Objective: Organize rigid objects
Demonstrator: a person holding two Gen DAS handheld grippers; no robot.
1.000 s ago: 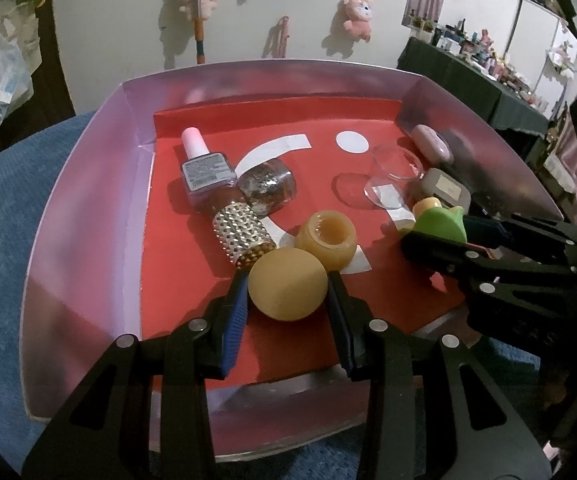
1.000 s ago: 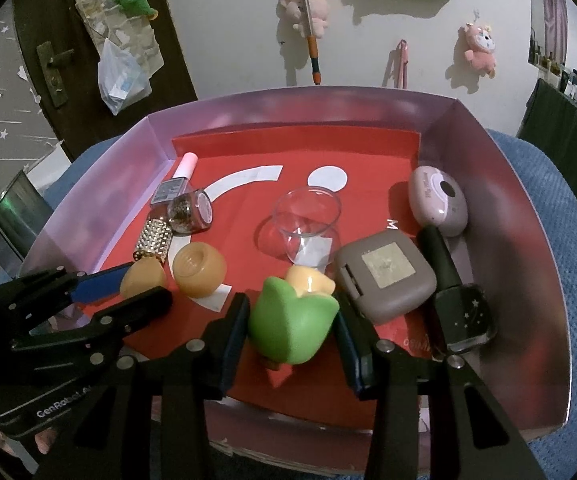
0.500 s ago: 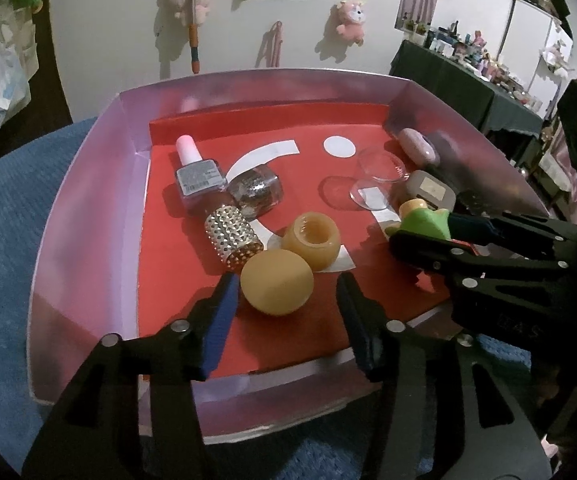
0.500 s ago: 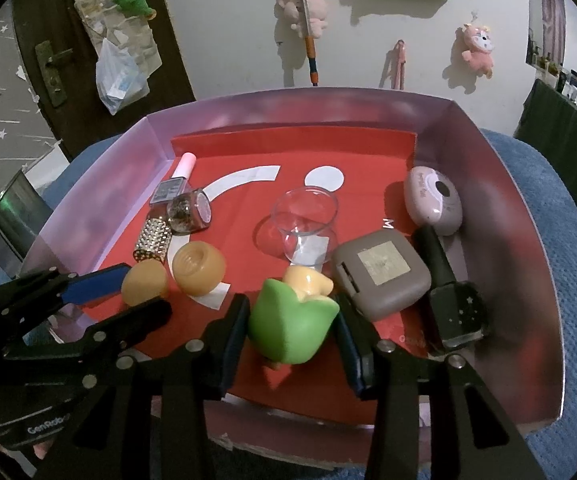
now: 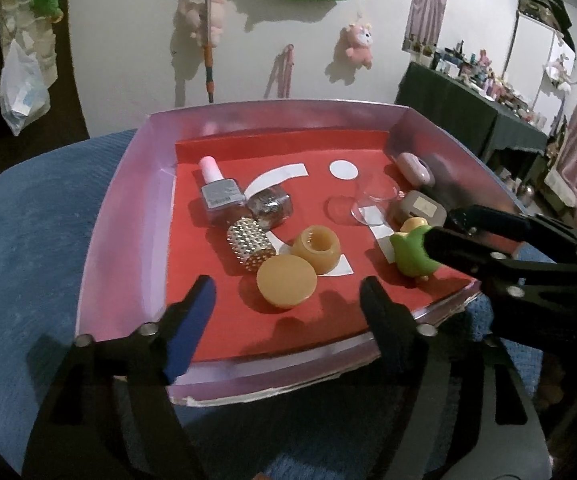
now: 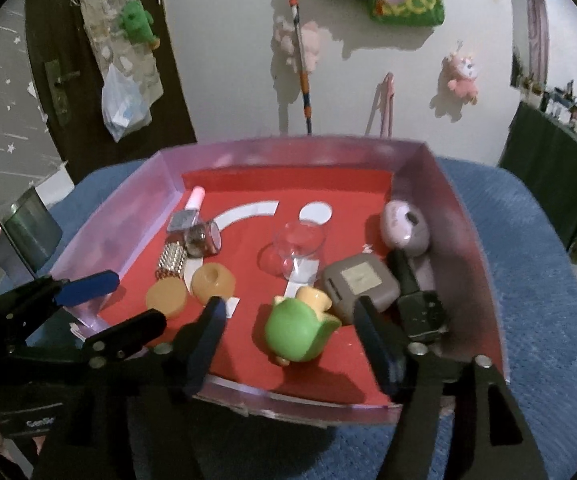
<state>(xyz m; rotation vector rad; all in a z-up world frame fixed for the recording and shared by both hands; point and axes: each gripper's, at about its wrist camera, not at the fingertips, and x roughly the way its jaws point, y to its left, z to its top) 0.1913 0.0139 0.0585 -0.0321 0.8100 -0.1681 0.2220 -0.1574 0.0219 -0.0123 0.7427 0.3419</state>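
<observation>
Blue-padded, your left gripper has just been opening; the orange lid lies free just ahead. Your right gripper likewise spread around the green toy, seemingly untouched, inside the tray.

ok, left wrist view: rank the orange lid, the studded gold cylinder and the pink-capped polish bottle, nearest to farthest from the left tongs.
1. orange lid: just ahead of the open left tongs, near the box's front edge.
2. studded gold cylinder: behind the lid, slightly left.
3. pink-capped polish bottle: farthest, back left of the red floor.
</observation>
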